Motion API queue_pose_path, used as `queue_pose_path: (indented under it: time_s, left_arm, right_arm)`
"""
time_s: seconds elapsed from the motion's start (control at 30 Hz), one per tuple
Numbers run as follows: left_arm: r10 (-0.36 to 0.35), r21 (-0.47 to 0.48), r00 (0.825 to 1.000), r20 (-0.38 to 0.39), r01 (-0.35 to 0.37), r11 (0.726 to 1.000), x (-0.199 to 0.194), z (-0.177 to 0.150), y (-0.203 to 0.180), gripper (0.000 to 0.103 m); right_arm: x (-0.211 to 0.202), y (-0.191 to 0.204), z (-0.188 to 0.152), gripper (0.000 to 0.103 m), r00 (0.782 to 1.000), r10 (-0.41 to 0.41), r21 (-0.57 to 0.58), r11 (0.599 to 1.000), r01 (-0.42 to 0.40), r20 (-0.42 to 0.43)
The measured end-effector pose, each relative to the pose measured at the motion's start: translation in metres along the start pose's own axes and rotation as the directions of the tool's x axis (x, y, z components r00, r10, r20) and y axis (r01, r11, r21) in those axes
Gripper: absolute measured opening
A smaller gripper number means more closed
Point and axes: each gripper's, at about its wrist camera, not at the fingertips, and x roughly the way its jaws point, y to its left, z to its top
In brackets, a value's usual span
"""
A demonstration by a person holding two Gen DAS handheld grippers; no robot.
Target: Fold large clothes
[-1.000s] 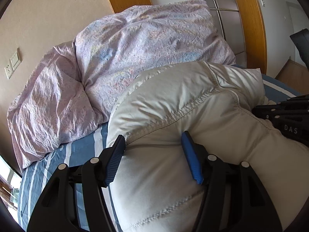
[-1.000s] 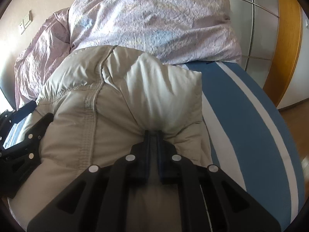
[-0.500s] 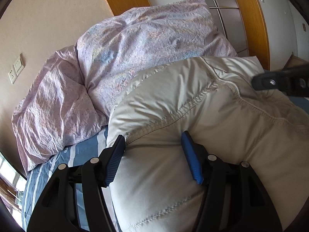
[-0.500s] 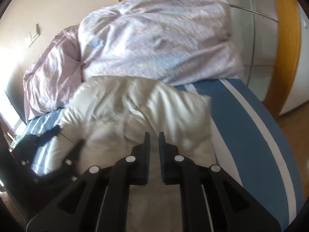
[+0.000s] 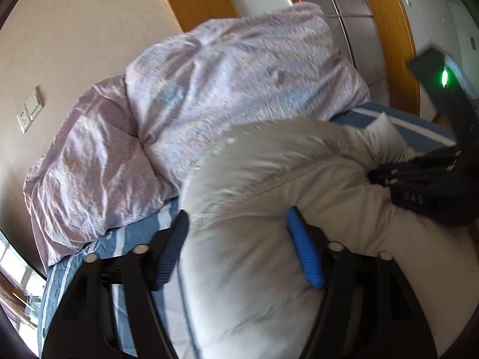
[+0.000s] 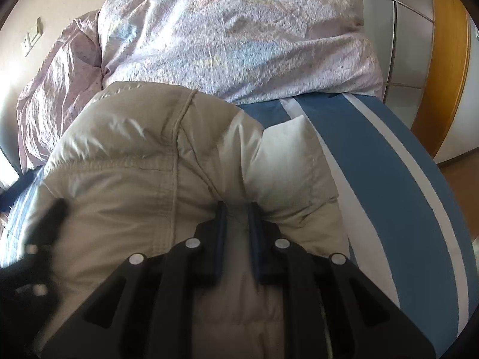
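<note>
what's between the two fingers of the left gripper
A bulge of the beige puffer jacket fills the wide gap of the left gripper, seen in the left wrist view.

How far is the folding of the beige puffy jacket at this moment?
Done: the jacket lies bunched on the striped bed, one layer apparently doubled over. In hand: the right tongs pinch a fold; the left tongs stand open around its bulk. Left: flatten and finish the fold.
</note>
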Motion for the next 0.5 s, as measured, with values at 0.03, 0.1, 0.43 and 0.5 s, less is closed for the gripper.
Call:
queue_pose_path:
  time_s: [0.03, 0.1, 0.43, 0.5]
  left_arm:
    - [-0.009, -0.013, 1.0, 0.007, 0.01, 1.0, -0.004, 0.001, 0.005, 0.077]
    - [-0.039, -0.042, 0.999, 0.0, 0.039, 0.998, -0.007, 0.002, 0.016, 0.079]
    - [-0.099, -0.03, 0.991, -0.086, 0.096, 0.995, 0.022, -0.002, -0.003, 0.081]
    - [-0.082, -0.013, 0.992, -0.091, 0.082, 0.997, 0.023, -0.004, -0.007, 0.081]
  right_arm:
    - [0.0, -0.002, 0.0, 0.015, 1.0, 0.005, 0.006, 1.0, -0.005, 0.0]
    - [0.001, -0.006, 0.0, 0.015, 1.0, 0.025, 0.024, 0.999, -0.025, 0.002]
    - [-0.006, -0.011, -0.003, 0.015, 0.999, 0.032, 0.06, 0.998, -0.033, 0.029]
    - [-0.017, -0.008, -0.004, 0.016, 1.0, 0.003, 0.047, 0.999, -0.004, 0.027]
